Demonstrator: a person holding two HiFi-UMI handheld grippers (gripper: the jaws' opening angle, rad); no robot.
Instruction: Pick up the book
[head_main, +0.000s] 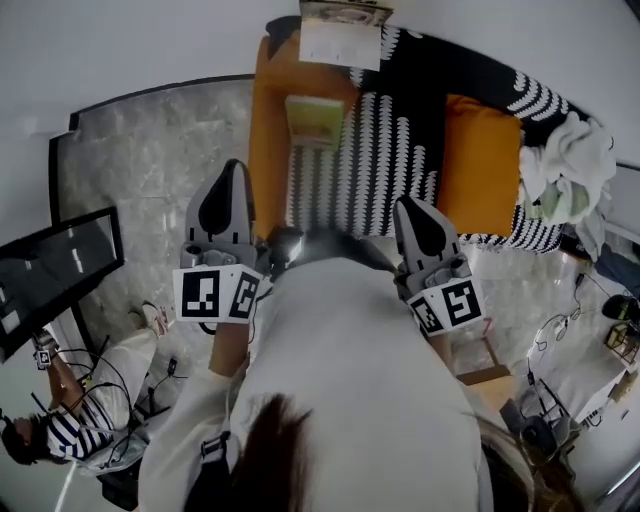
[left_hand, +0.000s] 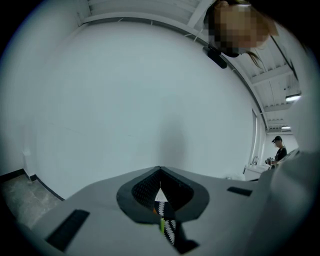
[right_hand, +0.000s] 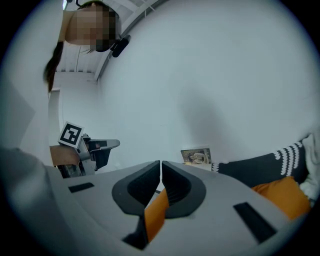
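Left tool: I am holding its jaws pressed together on nothing; its own view is showing mostly bare wall.
Right tool: I am holding its jaws together on nothing; its view is showing a picture leaning on the wall.
Head view only: the book is lying flat on the orange sofa, at the striped blanket's edge.
Markings: I am reading only black-and-white squares on the marker cubes.
Book versus tools: it is lying ahead of both, well apart, nearer the left tool.
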